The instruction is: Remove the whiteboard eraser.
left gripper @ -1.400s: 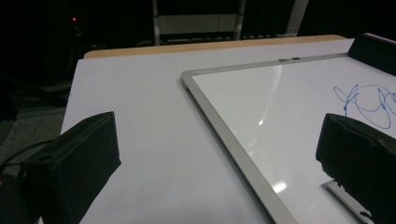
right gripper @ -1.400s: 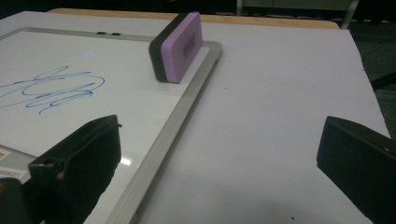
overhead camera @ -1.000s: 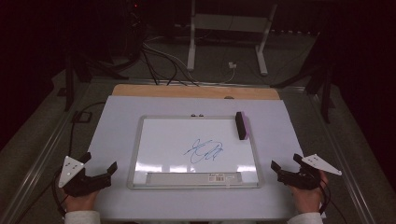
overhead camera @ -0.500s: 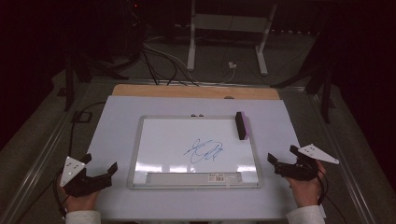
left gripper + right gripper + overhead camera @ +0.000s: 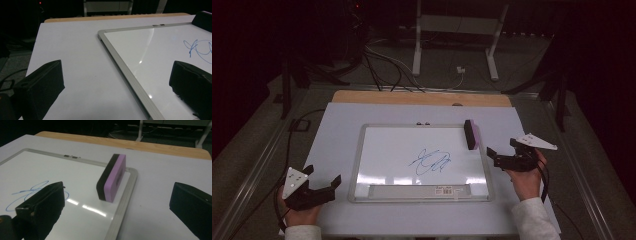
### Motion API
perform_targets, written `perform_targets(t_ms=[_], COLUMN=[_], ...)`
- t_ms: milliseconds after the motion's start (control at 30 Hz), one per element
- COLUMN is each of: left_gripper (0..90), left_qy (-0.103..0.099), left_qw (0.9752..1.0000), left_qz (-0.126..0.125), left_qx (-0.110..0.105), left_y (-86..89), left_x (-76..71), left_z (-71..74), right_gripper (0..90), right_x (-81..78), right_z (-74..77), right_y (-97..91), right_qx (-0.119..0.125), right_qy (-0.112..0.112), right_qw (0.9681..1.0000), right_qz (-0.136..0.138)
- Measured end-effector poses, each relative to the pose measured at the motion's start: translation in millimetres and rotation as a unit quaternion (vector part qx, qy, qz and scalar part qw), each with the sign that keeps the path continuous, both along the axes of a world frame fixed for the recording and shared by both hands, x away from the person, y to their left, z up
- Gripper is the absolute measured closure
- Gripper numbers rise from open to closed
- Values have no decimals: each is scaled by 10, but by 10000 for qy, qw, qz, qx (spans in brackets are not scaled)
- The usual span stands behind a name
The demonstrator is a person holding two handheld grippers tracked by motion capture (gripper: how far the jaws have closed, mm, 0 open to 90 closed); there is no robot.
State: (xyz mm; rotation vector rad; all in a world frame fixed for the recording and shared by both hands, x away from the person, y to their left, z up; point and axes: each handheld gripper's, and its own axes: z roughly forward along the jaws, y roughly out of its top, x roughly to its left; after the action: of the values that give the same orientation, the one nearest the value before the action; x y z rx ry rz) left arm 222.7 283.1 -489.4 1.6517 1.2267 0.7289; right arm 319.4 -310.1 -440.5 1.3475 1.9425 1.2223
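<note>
A whiteboard [image 5: 358, 165] in a silver frame lies flat on the white table top [image 5: 337, 120]. A blue scribble [image 5: 431, 162] marks its middle. A black and purple eraser [image 5: 471, 134] stands on edge at the board's far right corner. My right gripper [image 5: 501, 146] is open just right of the board, its jaws pointing at the eraser [image 5: 112, 177] from a short way off. My left gripper [image 5: 323, 175] is open and empty near the board's front left corner. In the left gripper view the board's frame [image 5: 125, 72] runs between the jaws, with the scribble [image 5: 197, 48] at right.
A wooden strip [image 5: 422, 98] borders the table's far edge. Behind it, cables [image 5: 382, 60] and white stand legs [image 5: 417, 45] lie on the dark floor. A label tray [image 5: 419, 190] runs along the board's near edge.
My right gripper has moved forward and left, closer to the eraser. The left gripper has stayed about where it was.
</note>
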Motion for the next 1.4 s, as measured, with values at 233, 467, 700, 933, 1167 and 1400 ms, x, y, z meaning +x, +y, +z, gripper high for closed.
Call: perform_targets(t_ms=[233, 467, 700, 933, 1167, 1400], left_gripper=[5, 5, 5, 5, 5, 5], left_qy=[8, 7, 8, 11, 12, 12], left_qw=[10000, 10000, 10000, 10000, 10000, 10000], left_qz=[7, -1, -4, -4, -26, -25], left_qx=[-3, 3, -7, -28, -8, -10], left_y=[4, -2, 3, 6, 0, 1], left_x=[3, 4, 2, -1, 0, -2], left_z=[-5, -7, -7, -8, -8, -8], right_gripper=[2, 7, 95, 237, 431, 545], right_x=[211, 385, 615, 756, 825, 862], right_z=[-7, -11, -113, -252, -332, -414], right_y=[77, 147, 198, 177, 188, 229], right_qx=[47, 87, 229, 469, 544, 609], right_qy=[132, 241, 540, 788, 1039, 1349], right_qw=[9999, 9997, 9983, 9956, 9927, 9889], right_qz=[-2, 36, -60, -197, -281, -166])
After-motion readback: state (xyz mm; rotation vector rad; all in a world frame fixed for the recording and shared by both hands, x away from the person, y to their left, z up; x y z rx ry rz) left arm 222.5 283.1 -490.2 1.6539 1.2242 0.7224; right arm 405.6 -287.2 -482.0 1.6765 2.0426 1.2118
